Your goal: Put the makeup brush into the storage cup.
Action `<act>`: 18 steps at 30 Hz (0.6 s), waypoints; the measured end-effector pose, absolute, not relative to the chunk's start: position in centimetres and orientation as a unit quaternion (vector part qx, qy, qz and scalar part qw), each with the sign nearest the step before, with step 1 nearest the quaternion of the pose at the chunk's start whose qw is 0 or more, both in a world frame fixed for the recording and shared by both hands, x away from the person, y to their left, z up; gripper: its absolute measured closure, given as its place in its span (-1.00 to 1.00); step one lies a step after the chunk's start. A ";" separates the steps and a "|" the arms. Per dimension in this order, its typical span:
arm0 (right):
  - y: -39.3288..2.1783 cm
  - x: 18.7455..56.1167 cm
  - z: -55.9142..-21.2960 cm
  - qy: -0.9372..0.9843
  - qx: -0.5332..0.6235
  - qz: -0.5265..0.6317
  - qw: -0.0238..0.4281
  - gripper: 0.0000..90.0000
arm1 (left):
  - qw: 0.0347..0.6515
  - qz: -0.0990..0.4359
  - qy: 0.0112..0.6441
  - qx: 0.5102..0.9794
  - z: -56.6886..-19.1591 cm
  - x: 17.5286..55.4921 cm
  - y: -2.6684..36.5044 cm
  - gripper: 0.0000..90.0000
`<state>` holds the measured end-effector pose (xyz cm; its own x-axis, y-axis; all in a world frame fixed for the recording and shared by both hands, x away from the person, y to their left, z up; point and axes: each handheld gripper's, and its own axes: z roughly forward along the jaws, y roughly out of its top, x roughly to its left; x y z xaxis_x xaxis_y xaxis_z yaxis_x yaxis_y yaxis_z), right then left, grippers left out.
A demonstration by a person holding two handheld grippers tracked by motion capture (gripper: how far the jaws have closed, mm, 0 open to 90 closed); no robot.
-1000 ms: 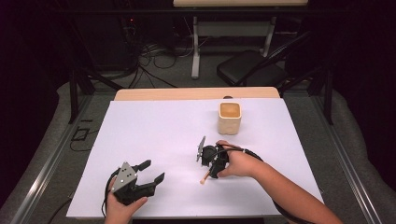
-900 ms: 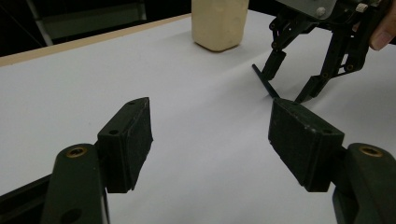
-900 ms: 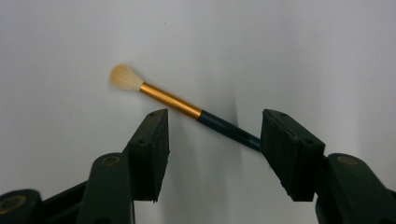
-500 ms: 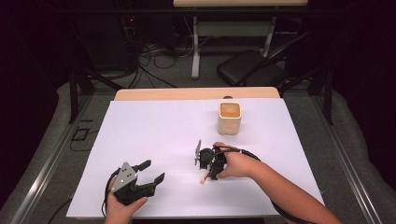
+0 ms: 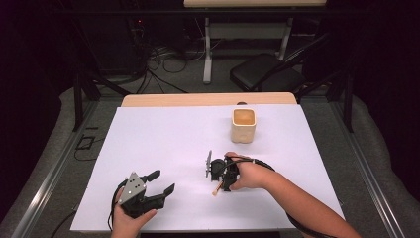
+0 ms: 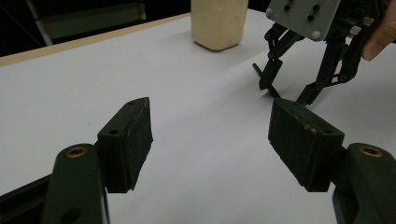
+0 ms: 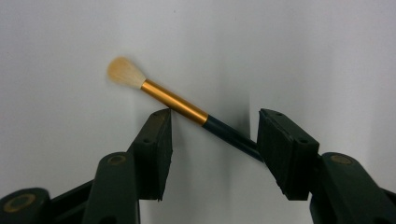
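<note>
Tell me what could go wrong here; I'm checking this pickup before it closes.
1. The right tool stands open around the slim gold-and-black brush with pale bristles, which lies slanted across the gap; closing may pivot it rather than grip it.
2. The pads sit near the smooth gold ferrule, which might slip.
3. The beige square cup stands close beyond; a hasty lift could knock it.

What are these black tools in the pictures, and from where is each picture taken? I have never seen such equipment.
A person sits at a white table and holds a hand-operated two-jaw gripper in each hand. The high view looks down from above. Each gripper also carries its own camera looking along its jaws. The left gripper is open and empty. The right gripper is open, its jaws on either side of a makeup brush lying on the table, not yet gripped. A beige cup stands farther back.
</note>
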<state>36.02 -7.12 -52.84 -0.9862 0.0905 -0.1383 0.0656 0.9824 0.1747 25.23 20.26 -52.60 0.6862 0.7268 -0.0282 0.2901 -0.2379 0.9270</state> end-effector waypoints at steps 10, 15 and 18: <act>-6.9 36.2 -52.8 0.994 0.038 0.083 0.060 0.29 | 0.517 0.210 0.335 0.759 -52.6 25.2 20.3 -0.33; -6.8 36.0 -52.7 0.995 0.032 0.080 0.052 0.52 | 0.517 0.210 0.335 0.759 -52.6 25.2 20.3 -0.33; -6.6 35.9 -52.7 0.996 0.024 0.074 0.052 0.67 | 0.518 0.211 0.336 0.758 -52.6 25.2 20.3 -0.33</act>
<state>35.88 -6.64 -52.72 -0.9933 0.0559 -0.1008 0.0404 0.9878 0.1502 25.21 20.29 -52.58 0.6856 0.7275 -0.0276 0.2900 -0.2381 0.9269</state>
